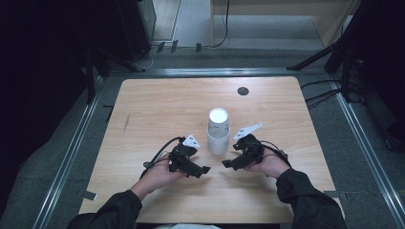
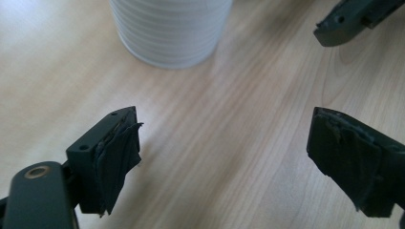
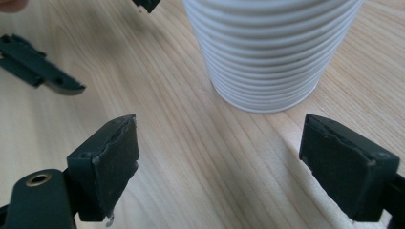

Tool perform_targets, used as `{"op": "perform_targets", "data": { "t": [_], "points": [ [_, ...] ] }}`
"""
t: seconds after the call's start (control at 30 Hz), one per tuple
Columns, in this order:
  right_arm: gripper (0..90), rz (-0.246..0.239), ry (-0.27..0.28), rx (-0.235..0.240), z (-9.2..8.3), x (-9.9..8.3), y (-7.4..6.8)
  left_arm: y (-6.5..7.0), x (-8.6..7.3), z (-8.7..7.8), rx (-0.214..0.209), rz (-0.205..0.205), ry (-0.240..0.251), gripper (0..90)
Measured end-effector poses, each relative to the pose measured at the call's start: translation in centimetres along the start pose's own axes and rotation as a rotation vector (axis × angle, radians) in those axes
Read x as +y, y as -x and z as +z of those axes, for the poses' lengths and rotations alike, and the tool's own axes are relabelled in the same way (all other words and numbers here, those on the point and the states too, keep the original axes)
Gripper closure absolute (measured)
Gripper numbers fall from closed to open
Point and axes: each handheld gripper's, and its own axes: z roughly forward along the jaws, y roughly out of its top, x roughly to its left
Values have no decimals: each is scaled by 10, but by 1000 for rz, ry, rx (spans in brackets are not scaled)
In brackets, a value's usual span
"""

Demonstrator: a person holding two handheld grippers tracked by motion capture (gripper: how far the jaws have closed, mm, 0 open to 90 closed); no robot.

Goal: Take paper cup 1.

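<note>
A stack of white ribbed paper cups (image 1: 218, 131) stands upright near the middle of the light wooden surface (image 1: 153, 105), its open mouth facing up. The person's two forearms, in dark sleeves, come in from the near edge and angle inward toward each other, so that both hands sit just in front of the stack, one on each side.

The left hand (image 1: 160, 174) lies low over the surface and holds the left gripper (image 1: 206, 169) pointing toward the right, its tip just below and left of the stack's base. In the left gripper view its jaws stand wide apart with bare wood between them; the left gripper (image 2: 224, 152) is released and grasps nothing, and the stack (image 2: 172, 28) is ahead and apart from the pads.

The right hand (image 1: 272, 164) mirrors it, holding the right gripper (image 1: 224, 164) pointing left, its tip close to the left gripper's but not touching. In the right gripper view the right gripper (image 3: 219, 157) is likewise released, jaws spread wide over bare wood, with the stack (image 3: 270, 52) just ahead.

A small dark round disc (image 1: 243, 90) sits toward the far edge of the surface, well apart from the stack.
</note>
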Motion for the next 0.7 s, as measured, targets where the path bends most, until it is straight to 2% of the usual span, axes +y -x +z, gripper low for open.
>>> {"op": "perform_targets", "data": {
  "t": [0.1, 0.17, 0.2, 0.23, 0.27, 0.3, 0.33, 0.37, 0.4, 0.5, 0.6, 0.7],
  "points": [
    [150, 23, 29, -1, -7, 2, 0, -5, 3, -8, -33, 0, -3, 121],
    [150, 35, 46, 9, -12, 2, -1, -9, 4, -13, -91, -11, -2, 112],
    [150, 35, 46, 9, -12, 2, -1, -9, 4, -13, -91, -11, -2, 111],
    [144, 44, 61, 20, -14, 2, -1, -11, 5, -17, -108, -33, -15, 111],
    [134, 62, 100, 15, -19, 3, -2, -12, 4, -22, -122, -58, -34, 138],
    [135, 92, 110, 2, -20, 3, -3, -12, 4, -25, -121, -51, -37, 139],
    [135, 92, 110, 2, -20, 3, -3, -12, 4, -25, -121, -51, -37, 145],
    [150, 134, 125, 38, -24, 4, -2, -11, 2, -31, -99, -20, -36, 145],
    [199, 136, 133, 41, -25, 4, -3, -11, 1, -34, -96, -14, -29, 145],
    [310, 124, 145, 58, -31, 4, -6, -13, 1, -39, -83, -5, -7, 151],
    [403, 44, 147, 42, -35, 3, -13, -14, 1, -37, -69, -11, 2, 154],
    [443, 13, 124, 39, -40, 1, -17, -15, 2, -34, -81, -12, -6, 153]
  ]
}}
